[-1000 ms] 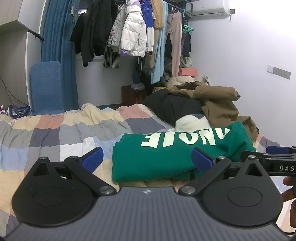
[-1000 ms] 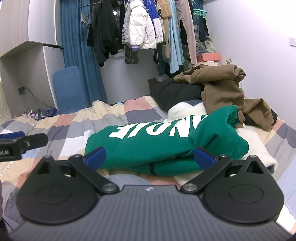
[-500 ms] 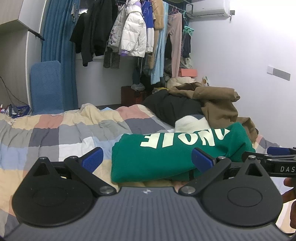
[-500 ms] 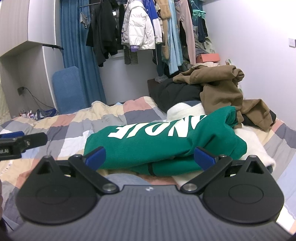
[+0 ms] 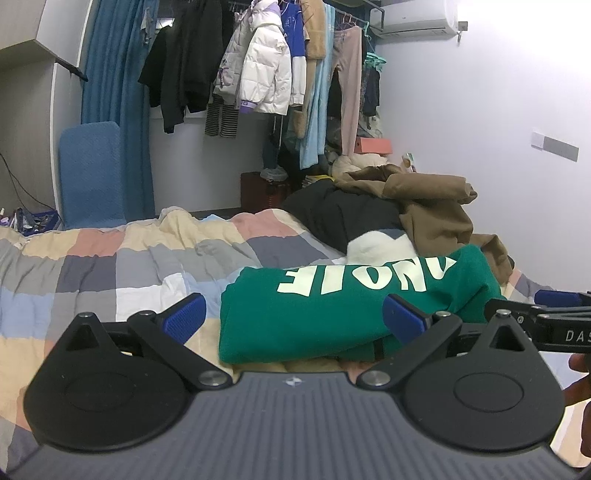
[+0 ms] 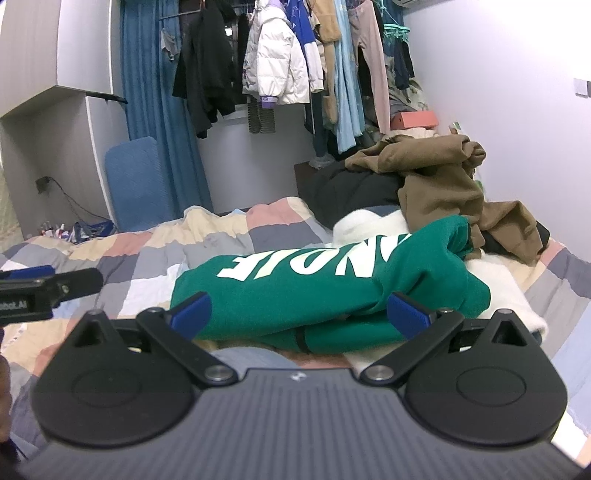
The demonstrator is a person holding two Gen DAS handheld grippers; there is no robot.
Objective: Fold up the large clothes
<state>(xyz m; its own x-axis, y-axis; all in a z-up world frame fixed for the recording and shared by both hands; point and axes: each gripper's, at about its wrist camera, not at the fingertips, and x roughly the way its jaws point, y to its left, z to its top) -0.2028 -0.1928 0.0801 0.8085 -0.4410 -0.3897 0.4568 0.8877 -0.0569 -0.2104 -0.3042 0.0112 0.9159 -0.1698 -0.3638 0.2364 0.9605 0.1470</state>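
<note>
- green sweatshirt (image 5: 332,314) folded into a thick bundle, lying on the checked quilt (image 5: 110,266); white block lettering on top reads upside down from both views
- its far right end rides up onto a white garment (image 6: 498,284) and sits against the heap of clothes
- heap behind it: brown garment (image 5: 432,206) draped over a black garment (image 5: 343,214), up against the wall
- left gripper (image 5: 293,317) fingers spread wide, nothing between them; blue pads sit low in front of the sweatshirt's near edge, not touching it as far as the view shows
- right gripper (image 6: 299,314) also spread wide and empty; its pads frame the sweatshirt's near edge, contact unclear
- in the right wrist view the left gripper's fingertip shows at the left edge, over the quilt, apart from the sweatshirt
- in the left wrist view the right gripper's fingers come in from the right edge, just beside the sweatshirt's right end
- bit of a hand (image 5: 580,365) visible at the far right under that gripper
- background: hanging clothes on a rail (image 5: 266,62), blue curtain (image 5: 114,103), blue chair (image 5: 92,173), air conditioner (image 5: 417,18) high on the wall
</note>
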